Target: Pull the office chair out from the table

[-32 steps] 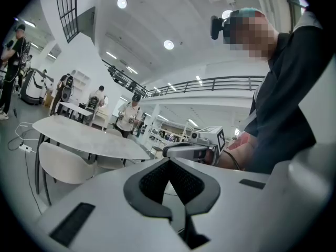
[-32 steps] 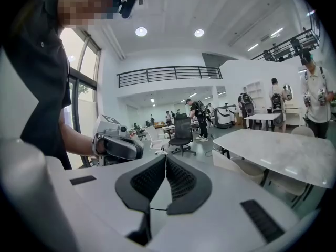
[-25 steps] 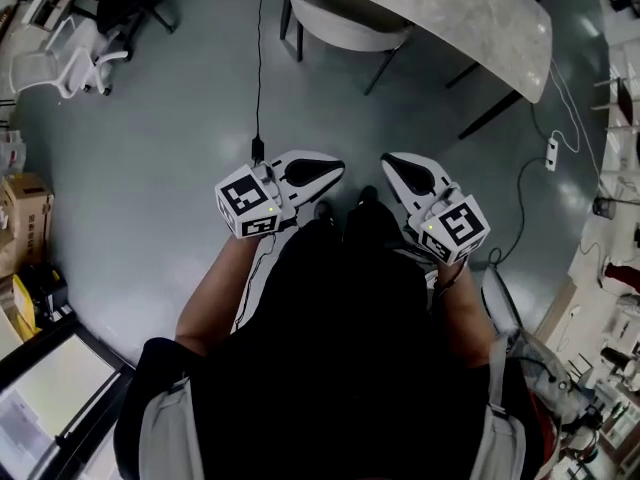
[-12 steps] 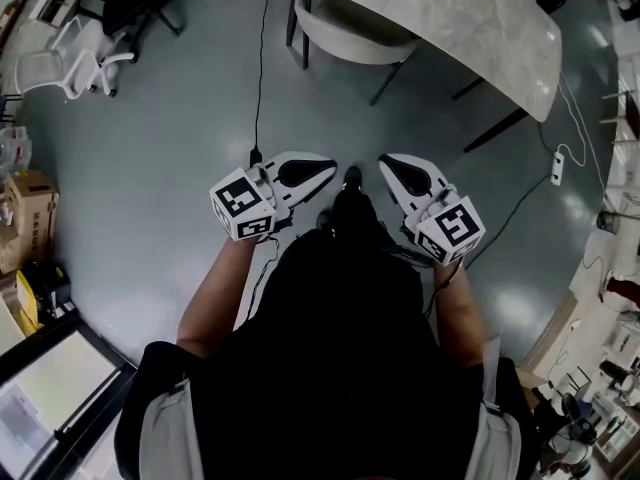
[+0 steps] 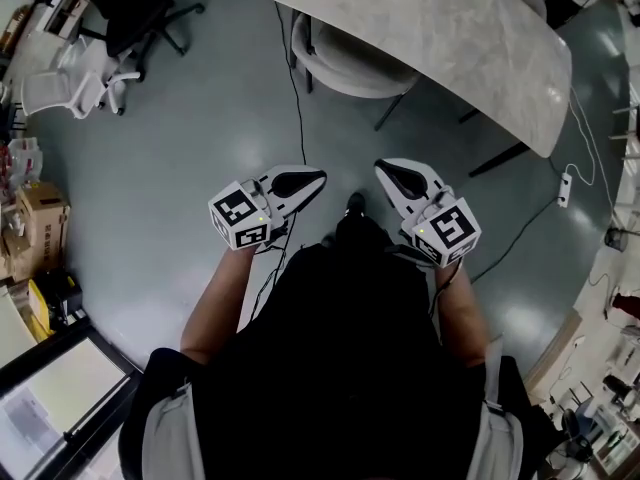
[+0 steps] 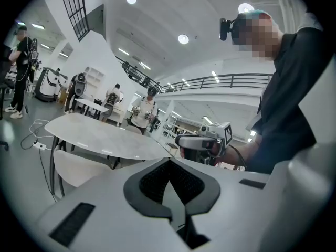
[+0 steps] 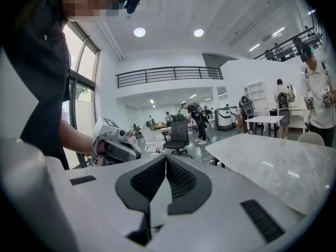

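Observation:
A light-coloured chair (image 5: 345, 60) with dark legs stands tucked under the near edge of the marble-topped table (image 5: 450, 38), ahead of me. In the left gripper view the chair's (image 6: 73, 167) back shows below the table's rim (image 6: 100, 135). My left gripper (image 5: 320, 177) and right gripper (image 5: 381, 169) are held side by side in front of my body, well short of the chair. Both are shut with nothing between the jaws. Each shows in the other's view: the right gripper (image 6: 202, 142) and the left gripper (image 7: 118, 146).
A black cable (image 5: 295, 118) runs across the grey floor from the table toward my feet. A power strip (image 5: 567, 188) lies at the right. White office chairs (image 5: 75, 68) and a black one (image 5: 130, 3) stand far left, cardboard boxes (image 5: 40, 208) at the left edge. People stand in the background.
The table and chair have slid lower in the head view and look nearer. Both grippers have been carried forward together toward them, still shut.

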Tool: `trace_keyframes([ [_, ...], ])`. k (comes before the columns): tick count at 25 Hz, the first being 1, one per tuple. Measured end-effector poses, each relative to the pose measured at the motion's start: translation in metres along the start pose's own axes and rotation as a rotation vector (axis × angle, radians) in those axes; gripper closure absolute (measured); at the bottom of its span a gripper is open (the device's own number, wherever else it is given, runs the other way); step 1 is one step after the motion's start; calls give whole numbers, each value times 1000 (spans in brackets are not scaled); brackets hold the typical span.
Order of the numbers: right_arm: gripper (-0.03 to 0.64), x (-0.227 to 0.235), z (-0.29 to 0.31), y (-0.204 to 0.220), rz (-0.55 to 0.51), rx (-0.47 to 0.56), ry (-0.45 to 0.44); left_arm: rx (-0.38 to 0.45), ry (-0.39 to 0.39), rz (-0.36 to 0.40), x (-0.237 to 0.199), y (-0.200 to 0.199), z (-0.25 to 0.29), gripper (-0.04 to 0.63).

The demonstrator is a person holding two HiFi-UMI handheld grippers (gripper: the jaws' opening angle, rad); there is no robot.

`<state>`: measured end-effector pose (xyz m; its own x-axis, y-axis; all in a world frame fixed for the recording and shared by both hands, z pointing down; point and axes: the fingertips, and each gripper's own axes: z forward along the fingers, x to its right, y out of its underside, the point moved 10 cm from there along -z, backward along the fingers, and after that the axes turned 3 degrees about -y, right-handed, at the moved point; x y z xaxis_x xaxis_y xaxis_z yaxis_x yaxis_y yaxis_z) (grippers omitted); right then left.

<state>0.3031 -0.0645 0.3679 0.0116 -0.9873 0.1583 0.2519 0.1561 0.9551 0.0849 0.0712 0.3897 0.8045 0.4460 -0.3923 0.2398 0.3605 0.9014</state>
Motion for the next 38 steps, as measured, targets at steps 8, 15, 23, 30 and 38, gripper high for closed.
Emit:
trace_keyframes([
  [8,595,55,38,-23,-43,-4,-80,-12,-78,61,-45,-39,21,583],
  [15,595,81,83,-32,-31,-21,-79,-6,-99,85,-100,-73,9,583],
  [23,595,112,164,-50,-14,-91,30,-10,37,62,-214,-99,11,583],
  [30,595,136,228,-79,58,-102,176,-58,182,100,-316,-150,16,583],
  [38,595,149,282,-95,87,-129,303,-153,301,218,-392,-178,29,583],
])
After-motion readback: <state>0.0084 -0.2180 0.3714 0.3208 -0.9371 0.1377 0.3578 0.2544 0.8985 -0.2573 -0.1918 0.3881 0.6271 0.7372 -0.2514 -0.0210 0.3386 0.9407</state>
